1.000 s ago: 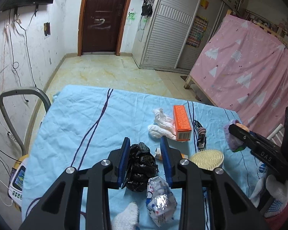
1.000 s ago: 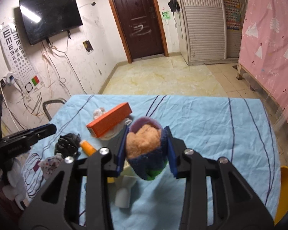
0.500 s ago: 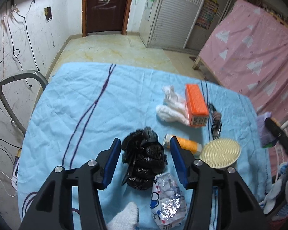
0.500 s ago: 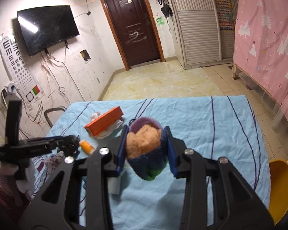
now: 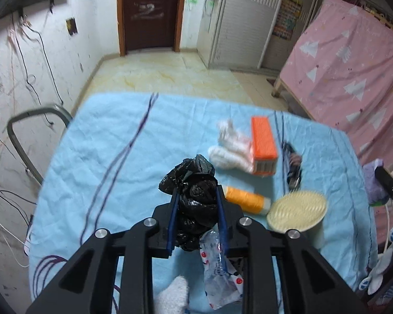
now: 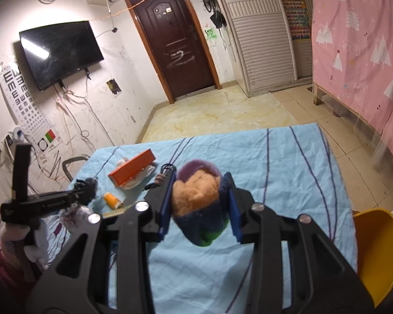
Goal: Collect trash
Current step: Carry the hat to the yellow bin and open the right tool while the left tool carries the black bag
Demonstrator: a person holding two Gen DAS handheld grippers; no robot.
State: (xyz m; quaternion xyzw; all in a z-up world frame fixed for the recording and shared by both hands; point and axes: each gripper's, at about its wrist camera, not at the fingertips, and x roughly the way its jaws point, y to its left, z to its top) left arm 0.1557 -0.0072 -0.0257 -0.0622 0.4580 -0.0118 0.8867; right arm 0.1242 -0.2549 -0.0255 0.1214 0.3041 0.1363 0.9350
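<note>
A crumpled black plastic bag (image 5: 194,191) sits between the blue pads of my left gripper (image 5: 196,193), which is shut on it just above the blue sheet. From the right wrist view the same bag (image 6: 87,187) hangs at the tip of the left gripper (image 6: 78,196). My right gripper (image 6: 199,183) is shut on a soft plush ball (image 6: 196,201), orange, purple, navy and green, held over the sheet. A clear crinkled wrapper (image 5: 220,269) with red dots lies under the left gripper.
On the blue sheet (image 5: 104,157) lie an orange box (image 5: 263,144), white socks (image 5: 230,149), an orange bottle (image 5: 245,196), a cream brush (image 5: 296,209) and a dark hair clip (image 5: 293,167). A yellow bin (image 6: 377,248) stands at the table's right edge. A grey chair frame (image 5: 28,136) is left.
My left gripper opened wider around the black bag, then closed on it and the bag now stands lifted between the pads. My right gripper carried the plush ball to the right, toward the yellow bin.
</note>
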